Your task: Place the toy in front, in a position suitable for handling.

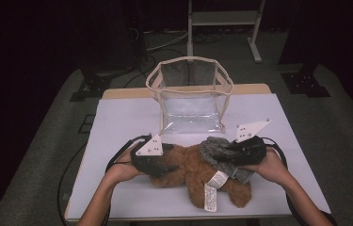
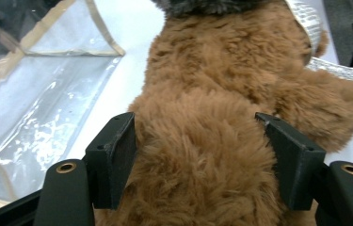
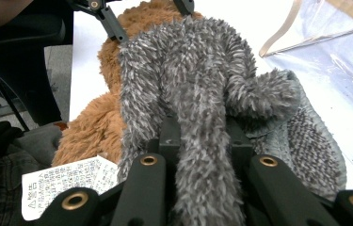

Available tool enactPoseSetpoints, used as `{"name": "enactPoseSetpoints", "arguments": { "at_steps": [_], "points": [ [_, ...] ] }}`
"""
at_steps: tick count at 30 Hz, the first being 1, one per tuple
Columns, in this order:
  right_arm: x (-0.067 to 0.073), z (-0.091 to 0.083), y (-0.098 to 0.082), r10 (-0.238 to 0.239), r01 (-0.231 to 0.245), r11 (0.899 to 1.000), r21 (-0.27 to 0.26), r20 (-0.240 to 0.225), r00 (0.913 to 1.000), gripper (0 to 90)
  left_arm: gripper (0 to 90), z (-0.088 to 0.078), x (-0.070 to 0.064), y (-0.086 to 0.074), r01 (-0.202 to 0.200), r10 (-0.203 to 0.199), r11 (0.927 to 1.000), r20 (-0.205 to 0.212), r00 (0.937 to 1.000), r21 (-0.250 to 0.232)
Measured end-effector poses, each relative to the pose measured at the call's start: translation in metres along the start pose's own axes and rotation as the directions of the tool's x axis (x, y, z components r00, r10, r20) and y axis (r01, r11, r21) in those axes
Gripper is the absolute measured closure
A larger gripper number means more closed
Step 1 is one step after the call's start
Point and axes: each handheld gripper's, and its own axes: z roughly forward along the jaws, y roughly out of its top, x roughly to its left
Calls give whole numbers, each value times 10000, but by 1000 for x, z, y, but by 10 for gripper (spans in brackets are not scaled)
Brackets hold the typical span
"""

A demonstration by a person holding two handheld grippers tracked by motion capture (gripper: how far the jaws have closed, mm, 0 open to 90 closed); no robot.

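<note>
A fluffy brown teddy bear (image 1: 197,172) lies on the white counter (image 1: 127,117), near the front edge. A clear bag (image 1: 190,96) with a cream rim stands open at 12 o'clock from the bear, a little way behind it.

The left gripper (image 1: 157,162) is at 9 o'clock from the bear. Its jaws are about half open, with one jaw on each side of a fat furry part of the bear, and both jaws press into the fur.

The right gripper (image 1: 240,153) is at 2 o'clock from the bear. Its jaws are pinched tight on a strip of the bear's fuzzy grey clothing (image 1: 219,153).

A white paper tag (image 1: 212,188) with tiny writing hangs off the bear at 6 o'clock.
</note>
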Motion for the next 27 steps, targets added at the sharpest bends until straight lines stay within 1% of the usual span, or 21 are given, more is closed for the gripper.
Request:
{"name": "enactPoseSetpoints", "arguments": {
  "at_steps": [1, 3, 4, 7, 8, 11, 13, 14, 16, 17, 18, 19, 20, 21, 22, 23, 24, 25, 26, 27],
  "points": [
    [1, 0, 0, 4, -4, 10000, -13, -1, 10000, 742, 305, 0, 1, 0, -6, 6, 10000, -10, 10000, 57],
    [3, -1, 0, -69, 69, 10000, -51, 2, 10000, 742, 294, 0, 2, -1, 108, -107, 9999, -52, 9999, 98],
    [4, -2, 1, -135, 135, 9999, -64, -4, 9999, 741, 294, 1, 3, -2, 217, -217, 9997, -14, 9998, 57],
    [10, -5, 0, -267, 267, 9996, -33, -164, 9995, 741, 294, 1, 3, -4, 325, -325, 9995, 28, 9995, -44],
    [13, -6, -1, -301, 301, 9995, -3, -205, 9993, 741, 295, 1, 2, -4, 342, -342, 9994, 102, 9994, -47],
    [20, -10, -2, -456, 462, 9989, 120, -426, 9981, 740, 309, 2, -3, -4, 210, -207, 9998, 397, 9990, -56],
    [20, -11, 0, -472, 478, 9988, 124, -395, 9981, 740, 314, 2, -5, -3, 74, -71, 10000, 452, 9990, -53],
    [16, -15, 7, -517, 522, 9986, 118, -389, 9979, 740, 325, 2, -7, -2, 31, -29, 10000, 448, 9990, -51],
    [14, -16, 10, -540, 544, 9985, 114, -374, 9978, 740, 326, 2, -9, -2, -27, 28, 10000, 487, 9988, -40],
    [9, -15, 19, -635, 641, 9978, 169, -348, 9974, 740, 328, 1, -10, -2, -95, 96, 9999, 525, 9986, -34],
    [9, -15, 19, -635, 641, 9978, 169, -348, 9974, 740, 330, 1, -10, -2, -95, 96, 9999, 525, 9986, -34],
    [2, -12, 28, -687, 694, 9973, 241, -304, 9972, 740, 331, 0, -12, -3, -145, 148, 9999, 620, 9980, -46],
    [-1, -10, 31, -692, 699, 9972, 256, -296, 9972, 740, 332, 0, -12, -3, -153, 157, 9999, 629, 9979, -66],
    [-5, -8, 33, -614, 623, 9977, 284, -293, 9977, 739, 332, 0, -12, -3, -153, 157, 9999, 629, 9979, -66],
    [-5, -8, 33, -614, 623, 9977, 284, -293, 9977, 739, 332, 0, -12, -4, -166, 170, 9998, 654, 9977, -72],
    [-14, -3, 36, -458, 468, 9984, 327, -296, 9985, 740, 331, -1, -12, -4, -238, 240, 9997, 646, 9976, -39],
    [-14, -3, 36, -458, 468, 9984, 327, -296, 9985, 740, 331, -1, -12, -4, -238, 240, 9997, 646, 9976, -39],
    [-17, 0, 36, -338, 352, 9987, 379, -359, 9988, 739, 331, -2, -12, -4, -254, 255, 9997, 631, 9977, -22],
    [-20, 3, 34, -226, 245, 9987, 451, -431, 9988, 739, 331, -2, -11, -4, -252, 253, 9997, 596, 9979, -25],
    [-22, 9, 29, 4, 30, 9982, 600, -581, 9983, 739, 325, -2, -10, -4, -296, 297, 9996, 398, 9988, -17]
  ]
}}
